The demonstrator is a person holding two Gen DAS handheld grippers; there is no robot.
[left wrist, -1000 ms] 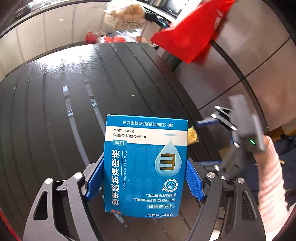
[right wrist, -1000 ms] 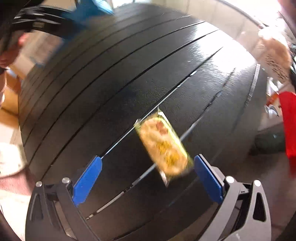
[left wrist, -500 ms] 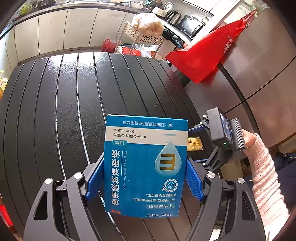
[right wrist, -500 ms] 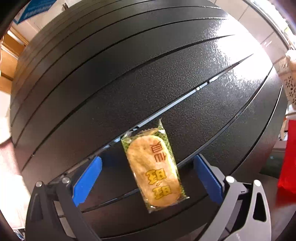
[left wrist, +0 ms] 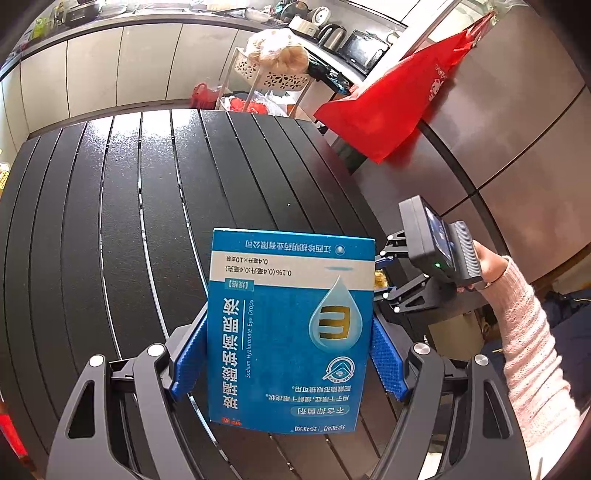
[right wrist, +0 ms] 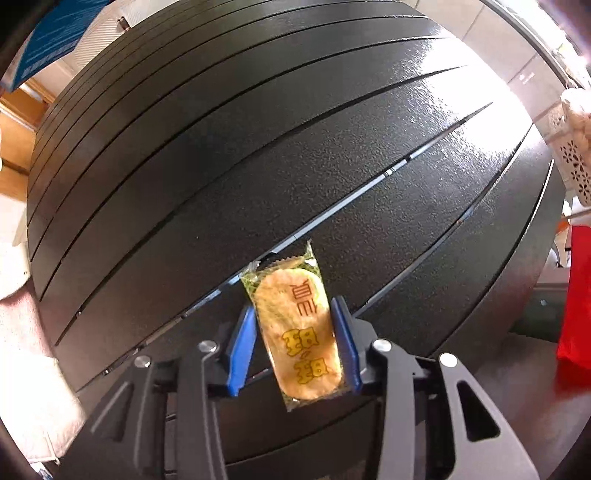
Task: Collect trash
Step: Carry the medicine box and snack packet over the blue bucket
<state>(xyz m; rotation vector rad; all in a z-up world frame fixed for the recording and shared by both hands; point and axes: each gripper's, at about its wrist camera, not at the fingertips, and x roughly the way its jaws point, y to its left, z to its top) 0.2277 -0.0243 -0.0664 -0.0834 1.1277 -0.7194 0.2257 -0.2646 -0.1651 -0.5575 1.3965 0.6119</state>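
Left gripper (left wrist: pixel 290 354): blue pads clamped on both side edges of eye-drop box (left wrist: pixel 290 328), held above slatted black table (left wrist: pixel 147 221). Right gripper (right wrist: pixel 293 343): pads pinching wrapped rice cracker (right wrist: pixel 295 332) at table edge. Red bag (left wrist: pixel 399 99) hanging beyond the table.

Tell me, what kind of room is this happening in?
Most likely a home kitchen. Beyond the black slatted table runs a counter with an electric kettle and a small oven, and a large steel fridge stands to the right.
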